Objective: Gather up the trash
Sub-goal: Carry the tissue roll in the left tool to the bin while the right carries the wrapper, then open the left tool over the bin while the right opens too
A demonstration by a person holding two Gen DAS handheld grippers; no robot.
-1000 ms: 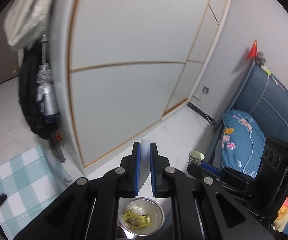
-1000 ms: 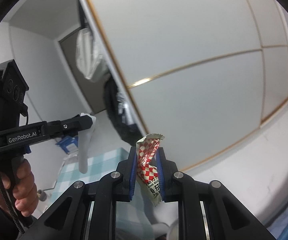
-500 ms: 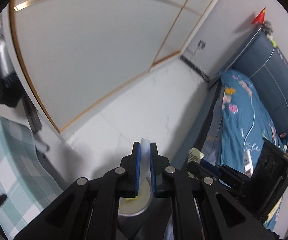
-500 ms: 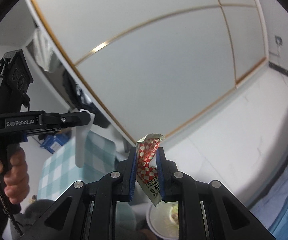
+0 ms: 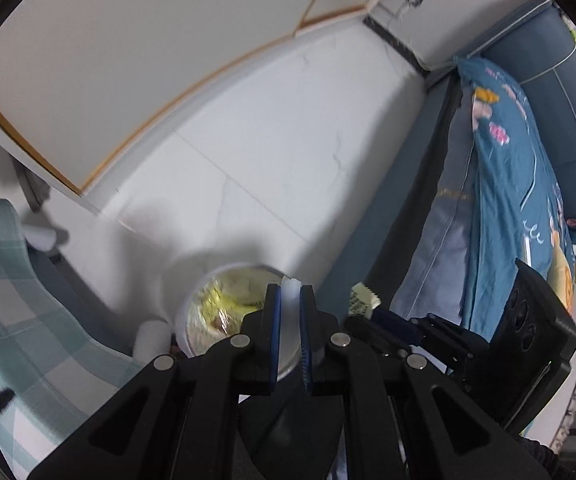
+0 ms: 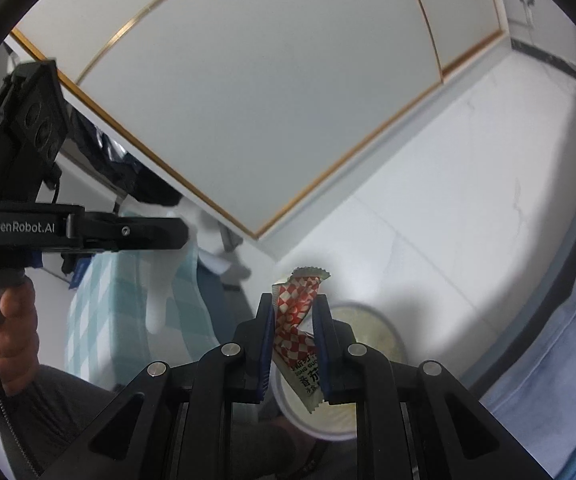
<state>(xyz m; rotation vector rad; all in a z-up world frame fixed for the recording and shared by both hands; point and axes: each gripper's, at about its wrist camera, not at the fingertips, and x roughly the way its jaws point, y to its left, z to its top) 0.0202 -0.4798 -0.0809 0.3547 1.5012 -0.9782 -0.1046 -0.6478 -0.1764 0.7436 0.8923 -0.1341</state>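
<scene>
1. Two tongs hang over a round white bin [image 6: 372, 364] on the floor.
2. Left tongs [image 5: 290, 307] pinch a white strip [image 5: 290, 300].
3. Right tongs [image 6: 295, 322] pinch a red-checked sachet [image 6: 296, 320] above the bin's rim.

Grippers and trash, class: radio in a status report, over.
Left gripper shut on white strip. Right gripper shut on red checked packet. Both above round cup on the floor. Nothing in the way.
</scene>
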